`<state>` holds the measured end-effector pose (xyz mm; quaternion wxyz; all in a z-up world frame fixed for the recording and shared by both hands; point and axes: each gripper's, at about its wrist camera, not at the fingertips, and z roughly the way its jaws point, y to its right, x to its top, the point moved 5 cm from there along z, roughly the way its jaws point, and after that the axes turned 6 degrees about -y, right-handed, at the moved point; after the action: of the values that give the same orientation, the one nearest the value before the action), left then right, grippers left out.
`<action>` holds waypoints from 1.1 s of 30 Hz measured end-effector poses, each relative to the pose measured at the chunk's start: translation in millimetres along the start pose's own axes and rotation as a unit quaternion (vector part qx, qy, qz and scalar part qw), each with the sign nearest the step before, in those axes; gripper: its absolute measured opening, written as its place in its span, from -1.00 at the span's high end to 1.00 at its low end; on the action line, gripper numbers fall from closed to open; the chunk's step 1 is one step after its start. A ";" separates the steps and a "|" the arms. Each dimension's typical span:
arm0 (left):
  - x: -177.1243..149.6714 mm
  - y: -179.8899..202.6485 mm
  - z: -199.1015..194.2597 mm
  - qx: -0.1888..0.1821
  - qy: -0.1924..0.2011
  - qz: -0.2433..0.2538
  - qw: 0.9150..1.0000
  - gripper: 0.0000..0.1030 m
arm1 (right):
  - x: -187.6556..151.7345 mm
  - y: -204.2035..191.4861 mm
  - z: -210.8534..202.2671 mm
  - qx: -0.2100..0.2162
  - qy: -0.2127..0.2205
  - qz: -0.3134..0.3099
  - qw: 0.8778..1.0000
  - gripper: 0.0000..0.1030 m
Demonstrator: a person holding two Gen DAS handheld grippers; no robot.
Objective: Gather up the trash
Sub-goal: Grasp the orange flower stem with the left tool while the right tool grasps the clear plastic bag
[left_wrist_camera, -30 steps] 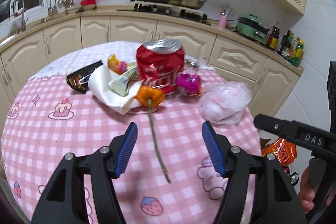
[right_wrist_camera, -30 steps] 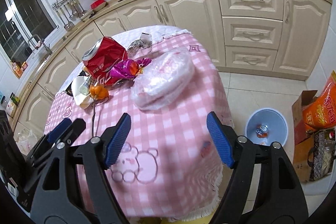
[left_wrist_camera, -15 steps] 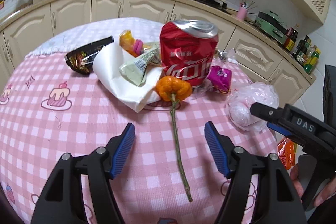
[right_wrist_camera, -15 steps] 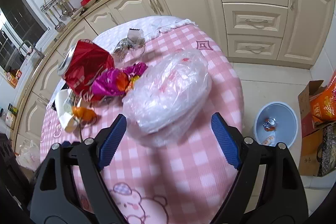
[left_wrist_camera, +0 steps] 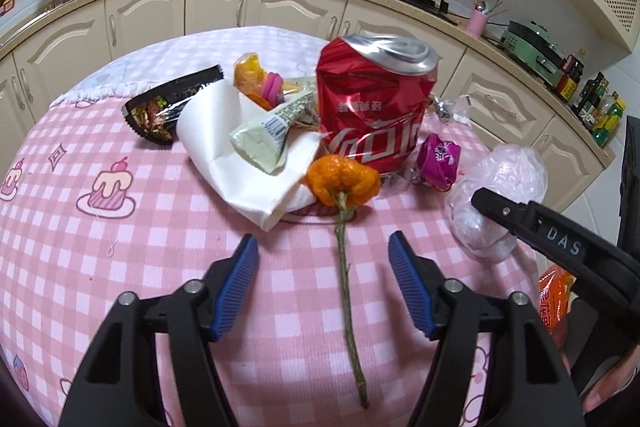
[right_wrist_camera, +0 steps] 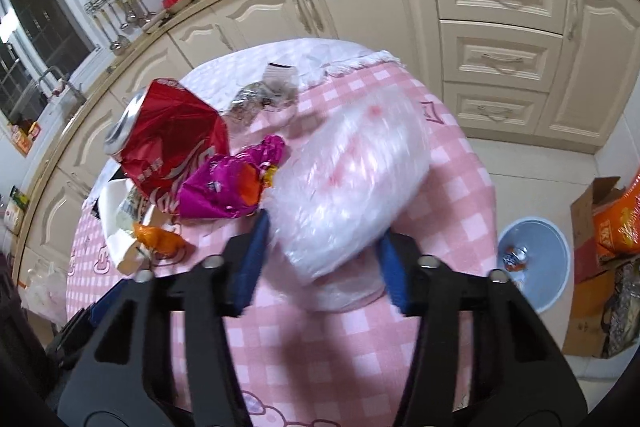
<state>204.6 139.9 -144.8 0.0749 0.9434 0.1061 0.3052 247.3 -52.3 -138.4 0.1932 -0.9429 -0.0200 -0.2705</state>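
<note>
1. Right gripper (right_wrist_camera: 322, 263): jaws just closing, blue pads pressed against both sides of the clear plastic bag (right_wrist_camera: 352, 187), near end of bag clamped between them.
2. Left gripper (left_wrist_camera: 322, 285): jaws just narrowing, fingers apart, nothing gripped; green stem (left_wrist_camera: 346, 291) lying on the cloth between the pads, touching neither.
3. Orange flower head (left_wrist_camera: 342, 179) at 12 o'clock of the left gripper, at the far end of the stem, touching the white paper (left_wrist_camera: 224, 147).
4. Crushed red can (left_wrist_camera: 374, 107) upright just behind the flower head; magenta wrapper (left_wrist_camera: 438, 161) at 3 o'clock of the can, between can and bag.
5. Pale green packet (left_wrist_camera: 266, 135) resting on the white paper; black snack wrapper (left_wrist_camera: 168, 107) at 9 o'clock of the paper.
6. Orange and pink sweets wrapper (left_wrist_camera: 256, 79) behind the paper, at 9 o'clock of the can.
7. All litter on the pink checked tablecloth (left_wrist_camera: 100, 267).
8. Blue bin (right_wrist_camera: 536, 259) on the floor at 3 o'clock of the right gripper, a can inside; cardboard box (right_wrist_camera: 592, 211) beside it.
</note>
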 end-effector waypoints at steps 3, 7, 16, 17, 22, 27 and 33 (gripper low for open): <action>-1.2 2.1 4.3 0.002 -0.009 0.004 1.000 0.49 | -4.6 0.7 -6.9 0.001 0.003 -0.006 1.000 0.26; -3.2 2.2 9.2 -0.019 -0.021 0.003 1.000 0.93 | -8.6 7.0 -16.2 -0.001 0.007 -0.004 1.000 0.27; -4.9 10.7 -4.0 -0.035 0.009 0.020 0.999 0.94 | -14.0 20.7 -41.5 -0.003 0.025 0.001 1.000 0.29; -5.2 11.9 -6.9 -0.036 0.014 0.024 0.999 0.94 | -14.4 21.3 -42.8 -0.004 0.026 0.001 1.000 0.29; -8.2 24.3 -20.9 -0.036 0.034 0.045 0.998 0.94 | -16.5 24.8 -50.5 -0.002 0.030 0.004 1.000 0.29; -10.6 41.5 -29.8 -0.049 0.040 0.057 0.996 0.94 | -19.3 28.3 -60.9 0.001 0.037 0.006 0.999 0.29; -18.0 71.7 -31.6 -0.047 0.039 0.084 0.995 0.94 | -22.8 46.8 -76.8 -0.006 0.047 0.019 0.999 0.29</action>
<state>182.7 68.6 -114.7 0.0892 0.9318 0.0150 0.3514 196.0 -122.8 -106.9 0.1932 -0.9306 0.0088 -0.3107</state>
